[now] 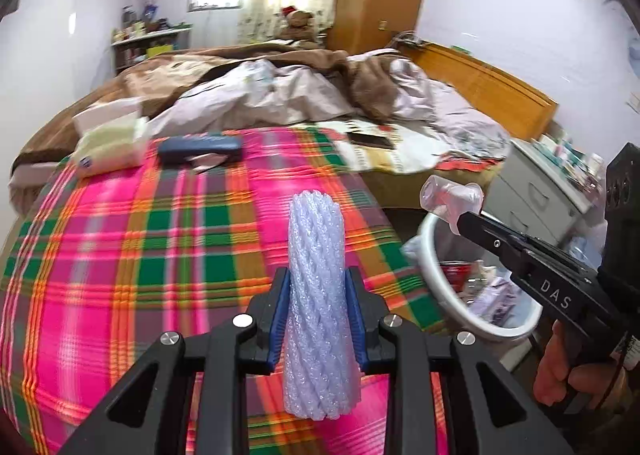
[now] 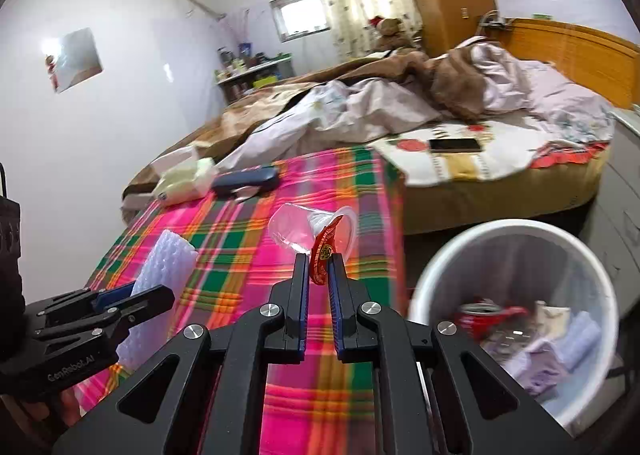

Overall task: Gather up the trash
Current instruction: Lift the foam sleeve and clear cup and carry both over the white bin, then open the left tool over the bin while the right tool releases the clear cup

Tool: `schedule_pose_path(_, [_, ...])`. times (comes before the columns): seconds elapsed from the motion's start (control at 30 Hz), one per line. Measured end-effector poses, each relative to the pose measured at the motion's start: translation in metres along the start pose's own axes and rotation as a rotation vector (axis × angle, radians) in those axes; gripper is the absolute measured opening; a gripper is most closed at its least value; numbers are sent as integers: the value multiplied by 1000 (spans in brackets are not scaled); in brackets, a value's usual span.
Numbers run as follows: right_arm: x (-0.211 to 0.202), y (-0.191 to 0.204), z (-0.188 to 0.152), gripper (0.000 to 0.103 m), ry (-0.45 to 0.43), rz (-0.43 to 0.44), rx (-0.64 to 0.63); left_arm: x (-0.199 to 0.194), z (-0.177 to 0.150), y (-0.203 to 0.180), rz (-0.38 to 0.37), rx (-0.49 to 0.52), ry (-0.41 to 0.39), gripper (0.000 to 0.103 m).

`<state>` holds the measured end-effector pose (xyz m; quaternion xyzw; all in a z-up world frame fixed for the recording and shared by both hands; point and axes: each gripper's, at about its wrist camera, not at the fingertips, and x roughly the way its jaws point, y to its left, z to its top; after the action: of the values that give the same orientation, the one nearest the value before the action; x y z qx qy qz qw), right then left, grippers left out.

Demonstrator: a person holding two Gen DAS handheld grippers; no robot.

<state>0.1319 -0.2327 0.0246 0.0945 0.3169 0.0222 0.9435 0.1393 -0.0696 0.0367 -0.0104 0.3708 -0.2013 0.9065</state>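
Note:
My left gripper (image 1: pixel 318 283) is shut on a white foam net sleeve (image 1: pixel 316 295), which stands upright between the blue pads above the pink plaid blanket (image 1: pixel 160 255). The right wrist view shows that left gripper (image 2: pixel 120 305) at the left, still holding the sleeve (image 2: pixel 164 267). My right gripper (image 2: pixel 318 261) is shut on the red peeled lid (image 2: pixel 322 255) of a clear plastic cup (image 2: pixel 296 231), which hangs from that lid in the air. In the left wrist view the right gripper (image 1: pixel 460 215) holds the cup (image 1: pixel 444 195) just above a white bin's rim (image 1: pixel 500 333).
The white bin (image 2: pixel 516 225) stands on the floor right of the blanket and holds a red can (image 2: pixel 480 315) and paper scraps. A tissue pack (image 1: pixel 112 147), a blue case (image 1: pixel 200 149) and a phone (image 1: pixel 370 139) lie on the bed. Grey drawers (image 1: pixel 536 191) stand behind the bin.

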Motion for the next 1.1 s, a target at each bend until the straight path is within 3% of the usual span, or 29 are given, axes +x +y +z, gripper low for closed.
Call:
schedule_pose_path(0.53, [-45,-89,-8,10,-54,-234,103,37,18,-111,-173,141,30,29])
schedule_pose_path(0.8, [-34,-121,-19,10,8,-315,135,72,13,-147,-215,170,107,29])
schedule_pose_path(1.0, [-26,-133,-26,10,58,-333,141,89,5,-165,-198,202,138,29])
schedule_pose_path(1.1, [-24,-136,-28,10,74,-315,145,94,7,-164,-238,172,160,30])
